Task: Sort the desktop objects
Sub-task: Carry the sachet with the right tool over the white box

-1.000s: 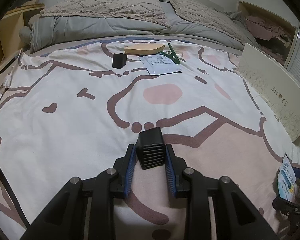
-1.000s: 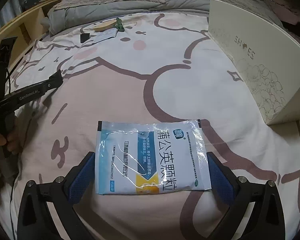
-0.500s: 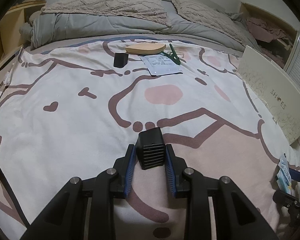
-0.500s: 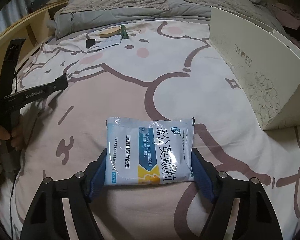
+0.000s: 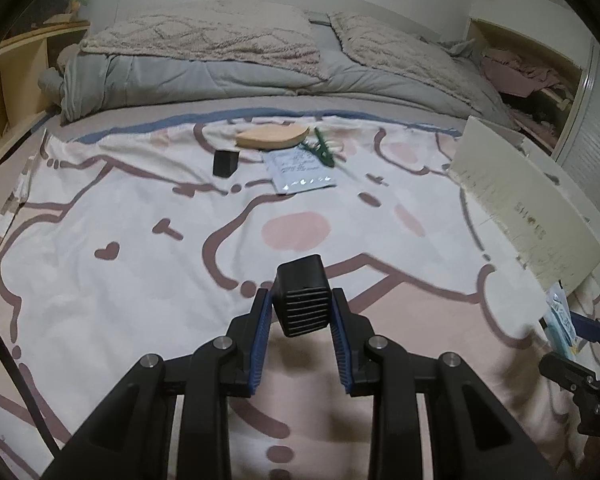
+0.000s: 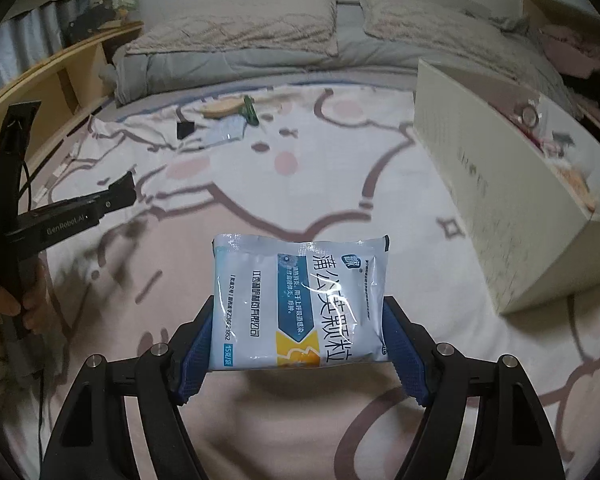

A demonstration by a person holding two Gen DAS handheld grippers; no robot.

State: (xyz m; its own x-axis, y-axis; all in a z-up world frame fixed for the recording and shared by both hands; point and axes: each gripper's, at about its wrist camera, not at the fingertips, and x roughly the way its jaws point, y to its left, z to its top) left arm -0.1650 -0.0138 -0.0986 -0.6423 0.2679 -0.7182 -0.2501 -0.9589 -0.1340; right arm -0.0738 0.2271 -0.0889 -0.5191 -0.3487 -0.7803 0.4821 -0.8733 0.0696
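Note:
My left gripper (image 5: 300,312) is shut on a small black ribbed block (image 5: 302,300), held above the cartoon-print bedsheet. My right gripper (image 6: 298,328) is shut on a blue-and-white medicine sachet (image 6: 300,300), lifted off the sheet. The sachet also shows at the right edge of the left wrist view (image 5: 560,320). Far across the sheet lie a second black block (image 5: 225,163), a wooden oval piece (image 5: 272,138), a green clip (image 5: 324,152) and another sachet (image 5: 302,170). A white shoe box (image 6: 500,184) stands open to the right.
Grey duvet and pillows (image 5: 236,52) lie at the bed's far end. A wooden shelf (image 6: 60,72) runs along the left side. The left gripper's handle and the hand holding it (image 6: 20,240) show at the left of the right wrist view.
The right gripper closed on the sachet and lifted it off the sheet, toward the shoe box. The left gripper rose slightly, still holding the black block.

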